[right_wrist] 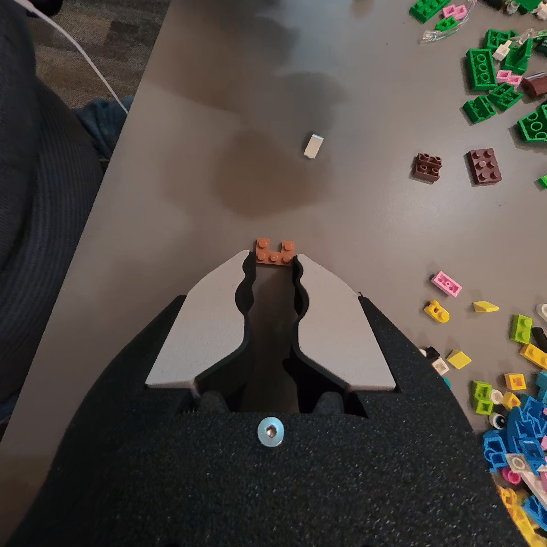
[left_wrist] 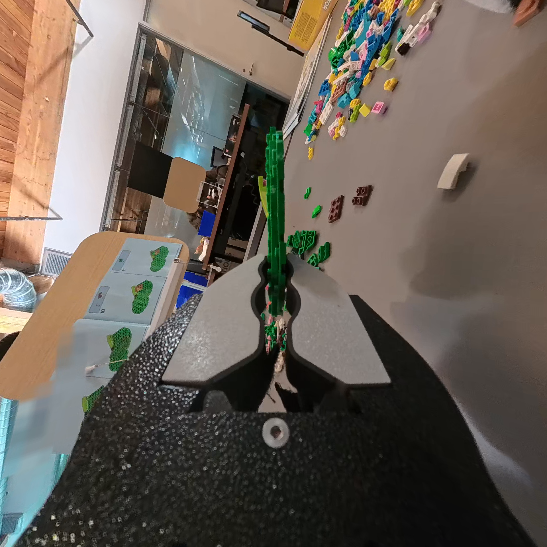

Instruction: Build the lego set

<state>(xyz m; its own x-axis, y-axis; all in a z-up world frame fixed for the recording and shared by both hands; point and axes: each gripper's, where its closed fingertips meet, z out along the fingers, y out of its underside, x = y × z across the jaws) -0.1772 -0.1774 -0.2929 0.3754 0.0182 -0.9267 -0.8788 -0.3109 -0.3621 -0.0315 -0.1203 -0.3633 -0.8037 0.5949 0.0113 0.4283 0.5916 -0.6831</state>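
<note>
In the left wrist view the picture is turned on its side, so the grey table (left_wrist: 444, 266) runs up the right. The left gripper (left_wrist: 274, 268) has its jaws pressed onto a flat green plate (left_wrist: 274, 201), which it holds edge-on, lifted off the table. The plate sticks out far past the tips. Just right of the plate lie some loose green bricks (left_wrist: 307, 241). Farther right lie two dark brown pieces (left_wrist: 349, 204), and past them a white curved piece (left_wrist: 453, 171). At the far end of the table there is a big pile of mixed bricks (left_wrist: 361, 68) in blue, pink, yellow and white, next to a yellow box (left_wrist: 313, 23). To the left, an open instruction booklet (left_wrist: 133, 293) stands on a wooden board (left_wrist: 44, 340). In the right wrist view the right gripper (right_wrist: 274, 260) pinches a small orange-brown plate (right_wrist: 274, 253) with a notch in its far edge. The jaws grip it by its two sides right at the tips, over the grey table (right_wrist: 207, 177). Farther off a small white piece (right_wrist: 313, 145) lies alone. To the right sit two dark brown bricks (right_wrist: 455, 165), and beyond them a bunch of green bricks (right_wrist: 497, 80). Near the right edge lie a pink plate (right_wrist: 445, 283), some yellow bits (right_wrist: 436, 310) and a heap of blue bricks (right_wrist: 521, 435). A dark sleeve (right_wrist: 38, 222) fills the left side.
</note>
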